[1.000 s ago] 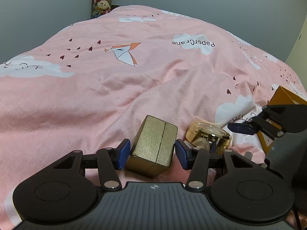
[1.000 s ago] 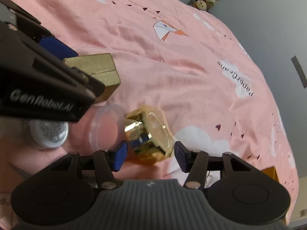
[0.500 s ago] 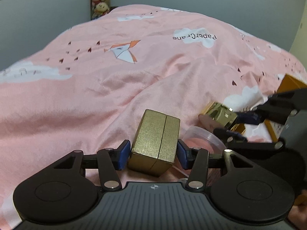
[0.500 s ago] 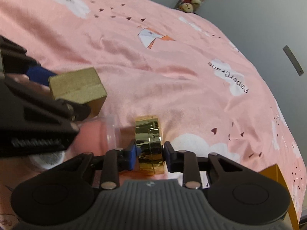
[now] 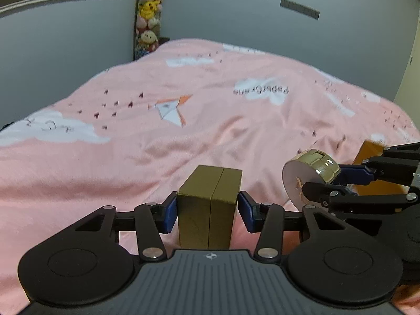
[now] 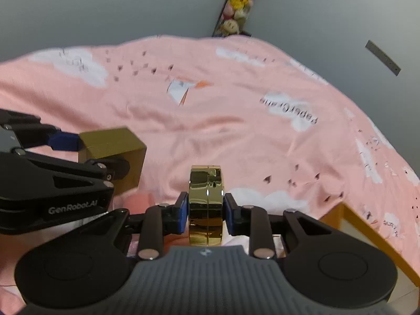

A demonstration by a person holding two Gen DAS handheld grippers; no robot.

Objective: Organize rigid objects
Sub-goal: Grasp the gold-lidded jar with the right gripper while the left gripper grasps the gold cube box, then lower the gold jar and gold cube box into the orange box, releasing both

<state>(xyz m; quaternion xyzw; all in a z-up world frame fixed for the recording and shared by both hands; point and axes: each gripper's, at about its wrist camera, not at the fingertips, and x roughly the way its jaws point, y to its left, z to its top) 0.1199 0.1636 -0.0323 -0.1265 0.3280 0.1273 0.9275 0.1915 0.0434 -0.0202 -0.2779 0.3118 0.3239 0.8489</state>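
Pink bedding printed with white clouds and paper cranes covers the bed (image 5: pixel 210 120) below grey walls; a column of plush toys (image 5: pixel 148 15) hangs in the far corner.

Left wrist view: the left gripper (image 5: pixel 207 211) holds a gold rectangular box (image 5: pixel 210 204) upright, its fingers (image 5: pixel 170 211) pressed on the two broad sides, its long axis standing up out of the grip, clear of the bedding. Just to the right, the right gripper (image 5: pixel 328 181) comes in sideways, carrying a shiny gold round case (image 5: pixel 309 173). An orange box (image 5: pixel 367 152) shows behind it (mostly hidden).

Right wrist view: the right gripper (image 6: pixel 206 211) is closed narrowly on the round case (image 6: pixel 206 204), held on edge with flat faces against the pads. The orange box's rim (image 6: pixel 351 215) lies low to the right, nearer this hand than the left. The left gripper (image 6: pixel 78 152) with its gold box (image 6: pixel 115 147) sits to the left. The orange box's inside is cut off, and motion blur softens the bedding.
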